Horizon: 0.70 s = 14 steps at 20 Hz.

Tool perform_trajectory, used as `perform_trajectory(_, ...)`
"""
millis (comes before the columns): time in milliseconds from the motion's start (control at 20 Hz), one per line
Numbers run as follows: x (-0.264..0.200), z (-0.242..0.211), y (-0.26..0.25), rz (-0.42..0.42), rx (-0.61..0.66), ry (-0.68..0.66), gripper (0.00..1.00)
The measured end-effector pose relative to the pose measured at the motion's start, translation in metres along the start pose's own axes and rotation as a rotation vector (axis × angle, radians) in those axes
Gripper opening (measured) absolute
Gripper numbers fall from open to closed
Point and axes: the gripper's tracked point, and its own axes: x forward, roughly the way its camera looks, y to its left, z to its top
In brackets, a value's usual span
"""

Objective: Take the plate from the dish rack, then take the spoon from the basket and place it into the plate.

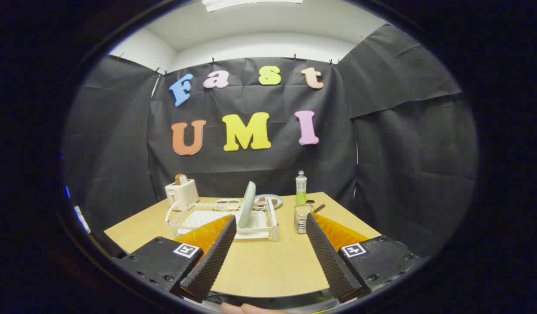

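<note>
On the wooden table (260, 266), pretty much nothing of the task is done yet, as far as can be judged. The plate (247, 204) is seen standing on edge in the white dish rack (268, 229), just beyond the tips of the fingers and roughly between them, a bit nearer the left one. The gripper (268, 220) is held spread wide with nothing between the fingers, well short of touching the plate or the rack.

The spoon (318, 208) is probably the dark handle poking out of the small mesh basket (301, 219), which is parked just to the right of the rack, close by the right finger's tip. It's small from here, so that can't be called for sure. A green bottle (300, 187) is stood right behind the basket, a toaster (181, 191) with a slice in it is off behind the rack's left corner, and another dish (270, 200) with something reddish on it is laid flat at the back.

So both steps are left: the plate still needs lifting out and setting down, then the spoon needs fetching and dropping onto it. Looks like the very start.
</note>
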Motion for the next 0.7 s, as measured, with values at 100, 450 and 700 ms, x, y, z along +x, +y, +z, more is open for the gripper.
perform_trajectory(100,0.0,0.0,-0.002,0.002,0.005,-0.001,1.0)
perform_trajectory(450,-0.001,0.0,0.001,0.01,-0.004,0.002,1.0)
perform_trajectory(700,0.0,0.001,0.008,0.019,-0.018,0.003,1.0)
